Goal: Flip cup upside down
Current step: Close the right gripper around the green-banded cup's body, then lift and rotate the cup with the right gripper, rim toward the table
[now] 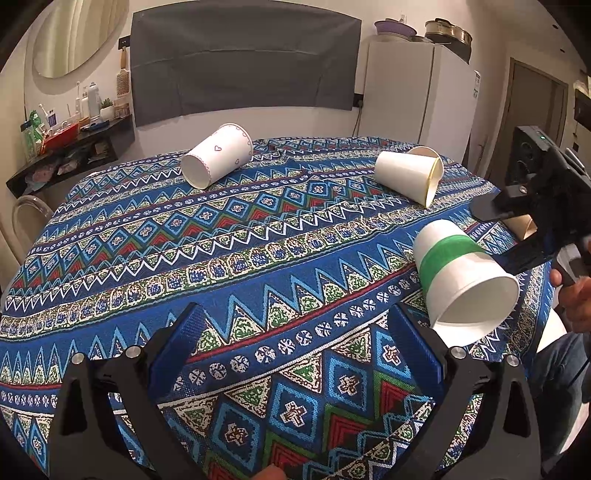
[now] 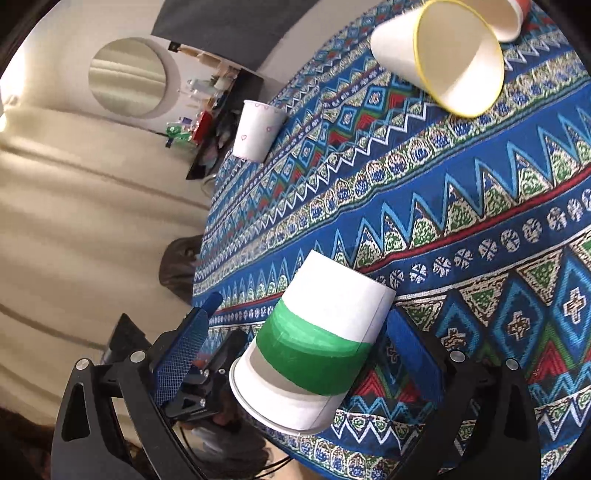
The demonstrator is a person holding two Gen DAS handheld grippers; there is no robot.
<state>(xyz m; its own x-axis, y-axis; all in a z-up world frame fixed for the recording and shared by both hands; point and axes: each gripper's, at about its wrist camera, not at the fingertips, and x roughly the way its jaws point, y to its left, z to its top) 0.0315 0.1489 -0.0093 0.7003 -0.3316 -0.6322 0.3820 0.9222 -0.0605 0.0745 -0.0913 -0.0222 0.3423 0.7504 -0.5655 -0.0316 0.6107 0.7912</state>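
A white paper cup with a green band [image 1: 458, 273] is tilted mouth-down over the table's right edge, its rim near the cloth. In the right wrist view the cup [image 2: 314, 347] stands between the blue pads of my right gripper [image 2: 295, 350]; the jaws are wide and I see a gap on both sides, so it looks released. The right gripper [image 1: 517, 229] shows behind the cup in the left wrist view. My left gripper [image 1: 295, 350] is open and empty above the near cloth.
A heart-print cup [image 1: 218, 155] lies on its side at the far left. A yellow-rimmed white cup [image 1: 410, 175] lies on its side at the far right, another cup [image 2: 509, 18] behind it. The patterned tablecloth [image 1: 221, 258] covers a round table.
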